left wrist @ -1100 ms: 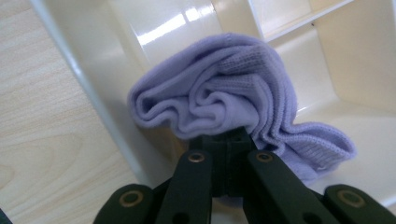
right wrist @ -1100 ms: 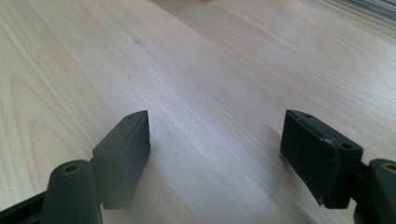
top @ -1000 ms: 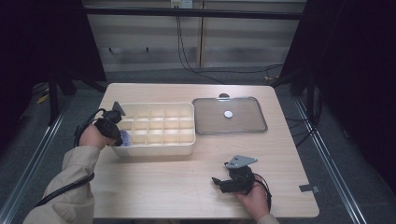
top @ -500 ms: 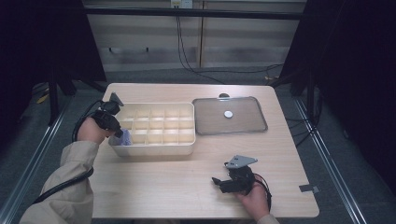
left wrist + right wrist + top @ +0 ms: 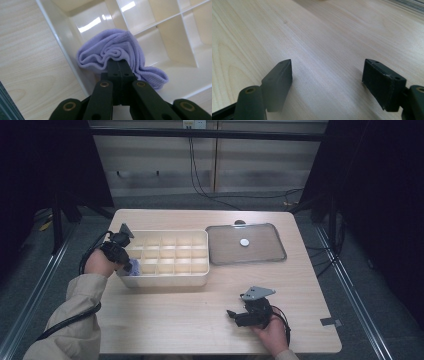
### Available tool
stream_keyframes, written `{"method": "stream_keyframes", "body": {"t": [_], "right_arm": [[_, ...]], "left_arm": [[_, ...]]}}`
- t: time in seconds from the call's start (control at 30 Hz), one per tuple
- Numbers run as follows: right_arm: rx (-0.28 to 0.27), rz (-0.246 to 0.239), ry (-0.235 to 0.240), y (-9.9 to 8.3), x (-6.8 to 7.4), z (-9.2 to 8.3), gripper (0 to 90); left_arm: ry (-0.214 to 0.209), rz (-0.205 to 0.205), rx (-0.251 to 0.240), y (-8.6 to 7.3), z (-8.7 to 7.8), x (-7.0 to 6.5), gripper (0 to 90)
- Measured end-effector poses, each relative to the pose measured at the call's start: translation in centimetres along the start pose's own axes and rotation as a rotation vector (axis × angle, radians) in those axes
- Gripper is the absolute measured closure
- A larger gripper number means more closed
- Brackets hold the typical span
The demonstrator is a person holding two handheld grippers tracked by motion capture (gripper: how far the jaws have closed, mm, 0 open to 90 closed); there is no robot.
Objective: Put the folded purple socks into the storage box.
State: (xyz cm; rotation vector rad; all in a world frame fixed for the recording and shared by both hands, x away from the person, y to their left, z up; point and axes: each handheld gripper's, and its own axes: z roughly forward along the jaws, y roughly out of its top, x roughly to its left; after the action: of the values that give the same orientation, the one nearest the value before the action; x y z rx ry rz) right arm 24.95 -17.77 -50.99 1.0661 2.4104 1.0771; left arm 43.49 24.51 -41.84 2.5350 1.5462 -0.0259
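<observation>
Lowered into organizer box (image 5: 165, 270), left gripper (image 5: 117, 65) clamps lilac cloth (image 5: 120, 48); right gripper (image 5: 327, 82) gapes

A: Where does the divided box (image 5: 170, 257) sit?

B: On the left half of the table (image 5: 190, 330), with the lid (image 5: 245, 243) flat just beside it on the right.

A: And the cloth (image 5: 120, 56)?

B: In the box's near left corner compartment, against the outer wall, bunched between the pressed-together jaws of the left gripper (image 5: 125, 262), which comes in over the box's left side.

A: The right gripper (image 5: 235, 316)?

B: Low over the table's near edge, well apart from the box, in front of the lid, with bare tabletop between its spread jaws.
</observation>
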Motion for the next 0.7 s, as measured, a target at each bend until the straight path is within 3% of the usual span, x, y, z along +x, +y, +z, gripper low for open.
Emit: {"method": "stream_keyframes", "body": {"t": [0.43, 0.7], "right_arm": [[0.004, 0.001, 0.000, 0.0, 0.0, 0.0, 23.8], [0.000, -0.005, 0.001, 0.1, 0.0, 0.1, 23.7]], "left_arm": [[-0.016, -0.014, 0.008, -0.7, 0.9, 0.3, 90.0], [-0.028, -0.018, -0.011, -1.1, 0.0, 0.3, 81.0]]}}
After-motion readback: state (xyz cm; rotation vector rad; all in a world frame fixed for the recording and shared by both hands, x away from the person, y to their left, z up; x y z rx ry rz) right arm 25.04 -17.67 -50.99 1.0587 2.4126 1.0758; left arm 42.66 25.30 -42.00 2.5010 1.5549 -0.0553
